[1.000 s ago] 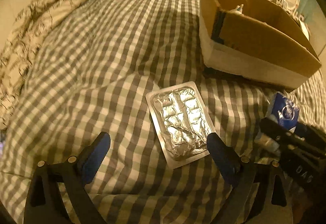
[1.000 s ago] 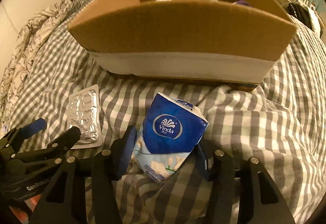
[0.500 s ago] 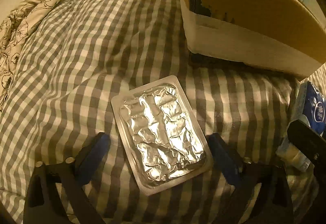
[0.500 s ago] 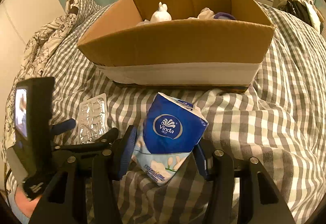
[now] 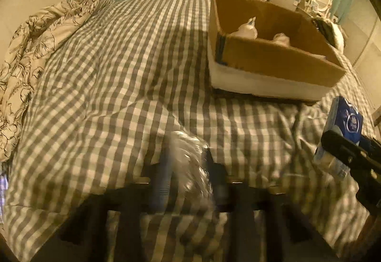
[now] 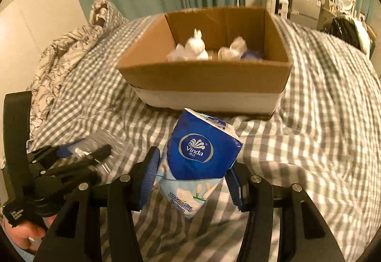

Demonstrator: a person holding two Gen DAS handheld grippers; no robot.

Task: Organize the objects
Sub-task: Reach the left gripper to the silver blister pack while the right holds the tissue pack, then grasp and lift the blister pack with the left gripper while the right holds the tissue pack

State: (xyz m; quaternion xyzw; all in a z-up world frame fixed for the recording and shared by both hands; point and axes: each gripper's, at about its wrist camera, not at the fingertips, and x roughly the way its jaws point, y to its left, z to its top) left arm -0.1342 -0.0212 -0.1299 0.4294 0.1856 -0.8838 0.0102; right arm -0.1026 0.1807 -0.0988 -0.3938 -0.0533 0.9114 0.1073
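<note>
My left gripper (image 5: pixel 188 171) is shut on a silver foil blister pack (image 5: pixel 190 166), held edge-up and blurred above the checked bedspread; it also shows in the right wrist view (image 6: pixel 95 145). My right gripper (image 6: pixel 193 176) is shut on a blue Vinda tissue pack (image 6: pixel 200 154), lifted off the bed; the pack also shows at the right of the left wrist view (image 5: pixel 345 123). An open cardboard box (image 6: pixel 204 81) sits ahead on the bed, with white soft items (image 6: pixel 195 47) inside.
The grey and white checked bedspread (image 5: pixel 119 95) covers the bed. A floral duvet and pillow (image 5: pixel 35 35) lie at the left. Green curtains, a dark screen and cluttered furniture (image 6: pixel 309 0) stand behind the bed.
My left gripper closed on the blister pack and lifted it off the bedspread. My right gripper rose with the tissue pack, so the box's inside shows more.
</note>
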